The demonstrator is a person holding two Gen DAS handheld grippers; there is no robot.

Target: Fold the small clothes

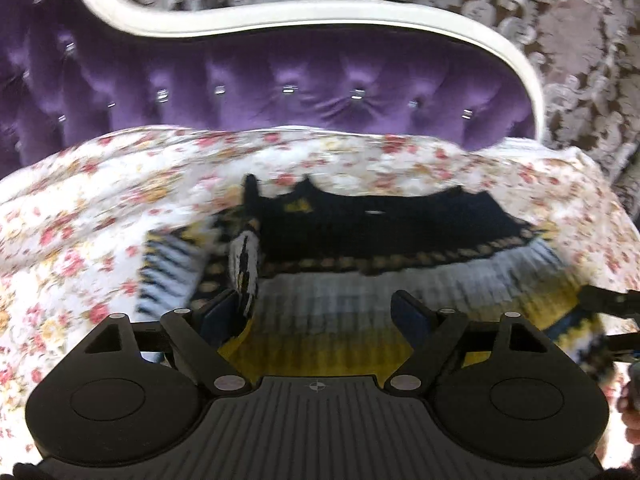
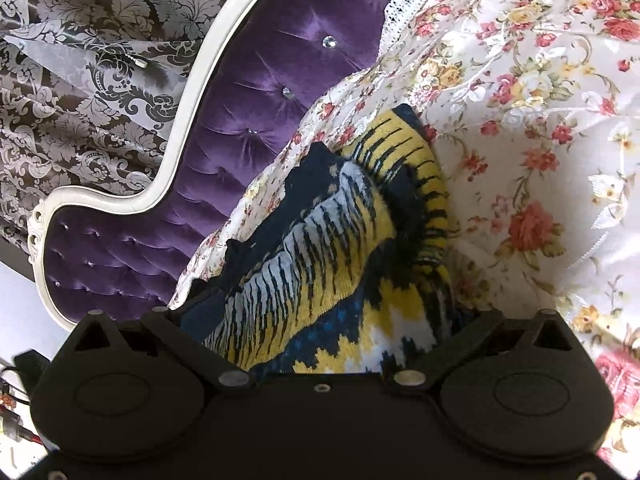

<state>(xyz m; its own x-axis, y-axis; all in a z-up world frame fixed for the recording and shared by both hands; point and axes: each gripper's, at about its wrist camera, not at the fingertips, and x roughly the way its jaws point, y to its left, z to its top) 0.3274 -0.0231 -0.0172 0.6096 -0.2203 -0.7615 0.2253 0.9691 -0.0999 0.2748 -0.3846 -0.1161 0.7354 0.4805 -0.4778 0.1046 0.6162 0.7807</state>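
A small knitted sweater (image 1: 360, 272), navy, yellow and white with black stripes, lies on the floral bedspread (image 1: 100, 208). My left gripper (image 1: 320, 312) hovers wide open over its yellow band, with a sleeve fold against the left finger (image 1: 220, 312). In the right wrist view the sweater (image 2: 332, 248) bunches up between the spread jaws of my right gripper (image 2: 324, 320), filling the gap; its fingertips are hidden under the cloth. The right gripper also shows at the left wrist view's right edge (image 1: 608, 304).
A purple tufted headboard (image 1: 280, 88) with a white frame stands behind the bed; it also shows in the right wrist view (image 2: 240, 120). Damask wallpaper (image 2: 80, 80) is beyond. Floral bedspread (image 2: 540, 140) surrounds the sweater.
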